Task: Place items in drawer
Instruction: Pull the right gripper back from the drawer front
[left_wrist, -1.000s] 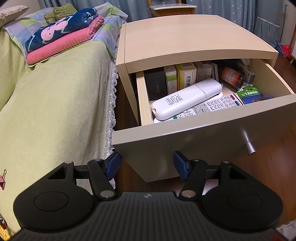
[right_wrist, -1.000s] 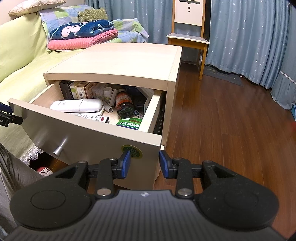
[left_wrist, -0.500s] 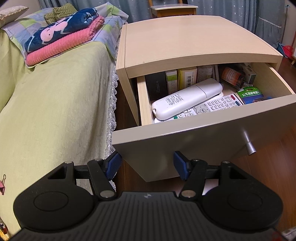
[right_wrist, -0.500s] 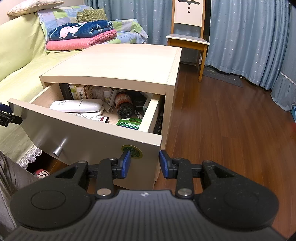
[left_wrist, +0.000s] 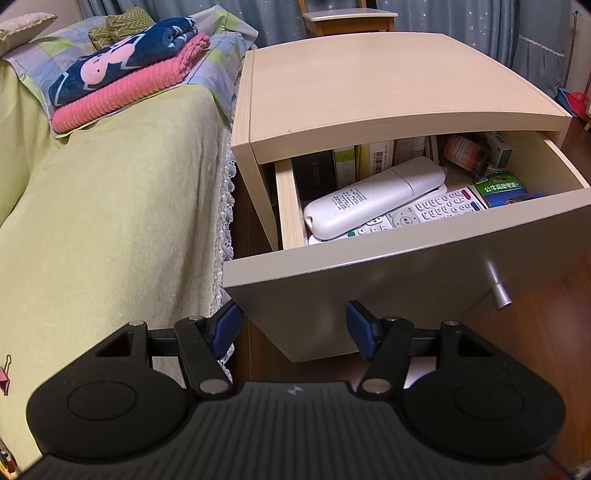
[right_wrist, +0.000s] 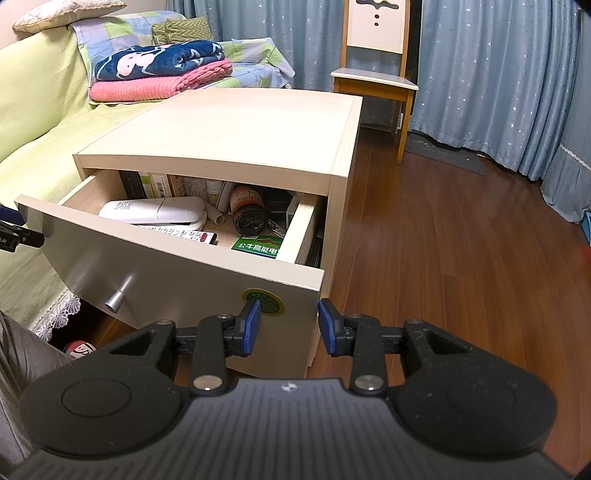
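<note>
Left wrist view: the left gripper (left_wrist: 293, 326) hangs with its jaws spread wide and empty at the left corner of the drawer front (left_wrist: 406, 284), whose lower edge sits between the 2 blue pads. The drawer (right_wrist: 301, 225) stands partly pulled out of the nightstand (left_wrist: 388, 85), its top edge free. Inside, a white remote (left_wrist: 373, 197) lies across a flatter keypad remote (left_wrist: 424, 214), with boxes (left_wrist: 364, 160) upright at the back, a brown jar (right_wrist: 249, 210) and a green packet (right_wrist: 258, 245) to the right. The right gripper (right_wrist: 289, 326) is likewise parted and holding nothing, at the drawer front's right corner. The bed (left_wrist: 103, 206) lies close on the left; bare wooden floor (right_wrist: 461, 251) opens to the right.
</note>
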